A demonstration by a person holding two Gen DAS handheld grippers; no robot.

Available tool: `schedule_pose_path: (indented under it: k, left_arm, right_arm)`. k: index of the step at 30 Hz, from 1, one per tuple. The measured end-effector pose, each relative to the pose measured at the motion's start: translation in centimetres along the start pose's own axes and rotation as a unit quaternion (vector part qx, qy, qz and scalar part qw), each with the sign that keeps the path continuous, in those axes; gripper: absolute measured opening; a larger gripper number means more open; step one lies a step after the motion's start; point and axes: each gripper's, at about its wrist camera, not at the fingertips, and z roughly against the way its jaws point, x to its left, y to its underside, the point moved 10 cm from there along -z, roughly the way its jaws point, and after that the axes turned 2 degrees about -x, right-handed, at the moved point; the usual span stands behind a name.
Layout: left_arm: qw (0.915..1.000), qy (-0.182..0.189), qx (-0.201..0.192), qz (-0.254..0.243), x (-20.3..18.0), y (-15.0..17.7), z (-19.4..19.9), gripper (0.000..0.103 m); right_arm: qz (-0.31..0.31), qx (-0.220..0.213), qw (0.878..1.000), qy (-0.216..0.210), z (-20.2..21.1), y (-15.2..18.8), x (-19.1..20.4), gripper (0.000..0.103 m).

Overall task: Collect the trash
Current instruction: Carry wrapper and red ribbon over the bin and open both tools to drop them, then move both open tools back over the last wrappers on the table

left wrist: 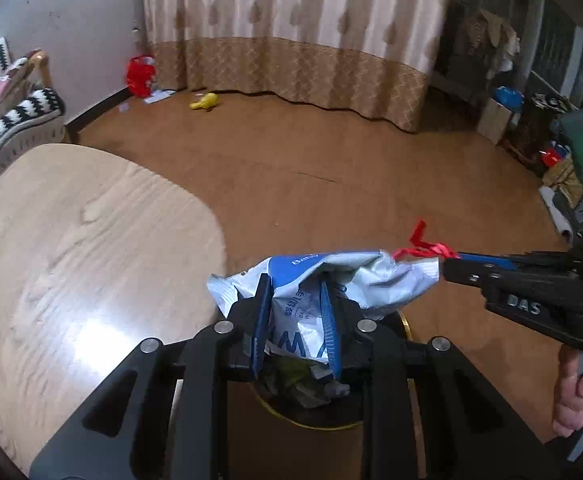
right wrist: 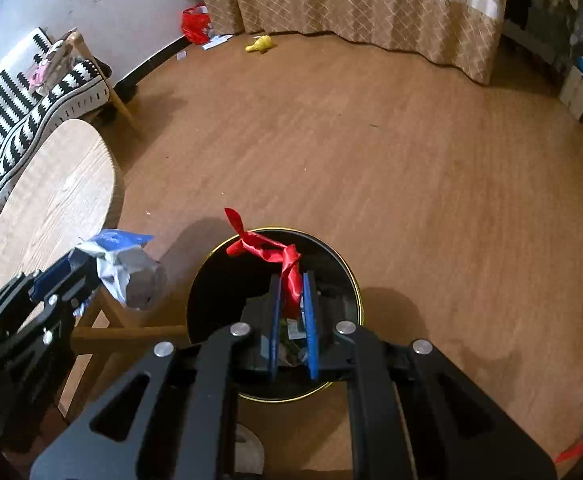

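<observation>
My left gripper is shut on a crumpled blue-and-white wrapper, held above the near rim of a black trash bin with a gold rim. The bin holds some trash. My right gripper is shut on a red ribbon, held over the open bin. In the right wrist view the left gripper and the wrapper hang just left of the bin. In the left wrist view the right gripper with the ribbon is at the right.
A light wooden round table stands left of the bin. A striped sofa is beyond it. A yellow toy, a red bag and papers lie by the curtain. Boxes and clutter line the right side.
</observation>
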Motion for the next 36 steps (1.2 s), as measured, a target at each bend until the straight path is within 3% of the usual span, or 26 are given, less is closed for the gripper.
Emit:
schedule_pose_path:
  k: [2,4,8,11,20,21,23,24,25,33,36]
  left_arm:
    - [0.9998,0.022,-0.003,-0.004,-1.4,0.0,0.4,0.023]
    - [0.9995,0.009,-0.005,-0.030,-2.3,0.2,-0.3,0.023]
    - [0.9992,0.017,0.027,-0.022,-2.2,1.8,-2.6,0.023]
    - [0.9981,0.043,0.042,-0.013,-2.4,2.3,-3.4,0.023]
    - [0.9961,0.060,0.062,-0.018,-3.5,3.6,-4.9,0.024]
    - [0.9962,0.058,0.063,-0.019,-3.5,3.6,-5.0,0.026]
    - [0.9963,0.060,0.060,-0.015,-3.5,3.6,-4.7,0.038]
    - [0.9964,0.062,0.057,-0.012,-3.3,3.2,-4.8,0.057]
    - [0.9965,0.064,0.052,-0.009,-3.3,3.1,-4.6,0.068]
    - [0.9975,0.059,0.038,0.008,-2.3,2.5,-3.5,0.070]
    - [0.9973,0.065,0.032,0.015,-2.0,2.1,-2.5,0.076]
  right_arm:
    - [-0.005,-0.001,1.000,0.003,-0.1,-0.1,-0.4,0.011]
    - [-0.014,-0.001,1.000,0.005,-0.2,-0.3,-0.9,0.011]
    - [-0.023,0.005,1.000,0.009,-0.4,0.2,-1.5,0.011]
    - [-0.027,0.006,1.000,0.003,-0.5,0.2,-1.5,0.011]
    - [-0.023,0.010,1.000,-0.005,-0.7,0.2,-1.6,0.011]
    - [-0.023,0.010,1.000,-0.005,-0.7,0.2,-1.7,0.011]
    - [-0.023,0.010,1.000,-0.006,-0.7,0.1,-1.7,0.011]
    - [-0.023,0.010,1.000,-0.006,-0.7,0.1,-1.7,0.011]
    - [-0.023,0.010,1.000,-0.006,-0.7,0.1,-1.7,0.011]
    - [-0.022,0.045,0.999,-0.010,-3.1,0.4,-1.4,0.011]
    - [-0.024,0.062,0.998,-0.016,-4.3,0.6,-1.1,0.011]
